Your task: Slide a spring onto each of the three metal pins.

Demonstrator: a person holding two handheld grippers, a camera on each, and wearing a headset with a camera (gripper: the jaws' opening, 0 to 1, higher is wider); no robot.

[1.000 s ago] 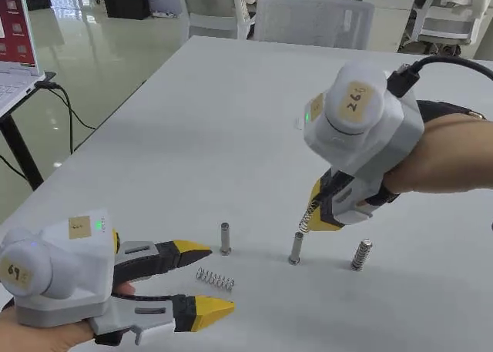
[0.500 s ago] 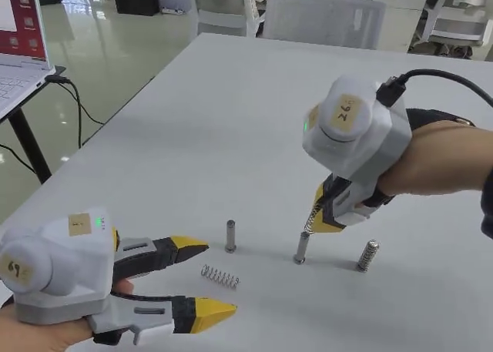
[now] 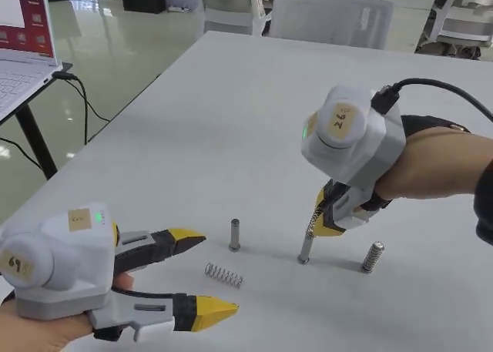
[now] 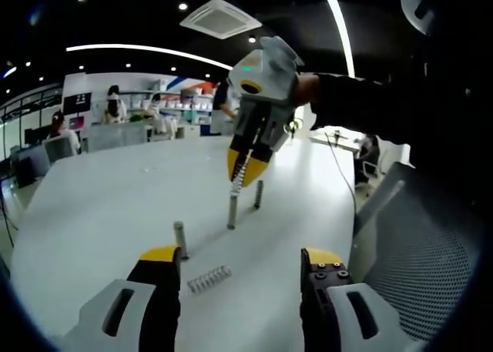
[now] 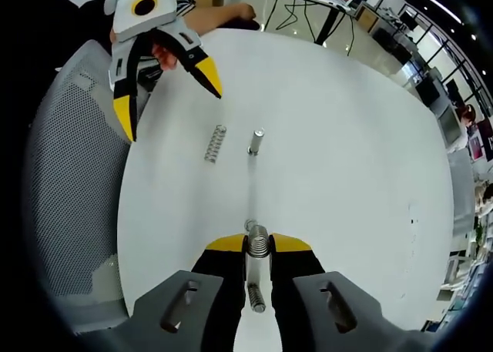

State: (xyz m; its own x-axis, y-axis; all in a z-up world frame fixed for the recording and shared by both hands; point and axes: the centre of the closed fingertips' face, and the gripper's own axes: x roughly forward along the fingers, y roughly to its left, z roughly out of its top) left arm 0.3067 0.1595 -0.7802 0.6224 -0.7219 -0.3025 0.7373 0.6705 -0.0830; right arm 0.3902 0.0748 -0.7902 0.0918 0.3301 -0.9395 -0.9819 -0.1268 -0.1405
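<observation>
White table, office chairs at the far end. Right gripper pinched narrow on a spring, lower end right at the top of the middle pin. Near left: left gripper spread wide and holding nothing, loose spring flat just off its tips near the bare left pin, right pin already wearing a spring.

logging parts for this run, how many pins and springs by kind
silver metal pins, upright: 3 (left pin, middle pin, right pin)
coiled steel springs: 3 (loose spring, held spring in right gripper, fitted spring on right pin)
total: 6
</observation>
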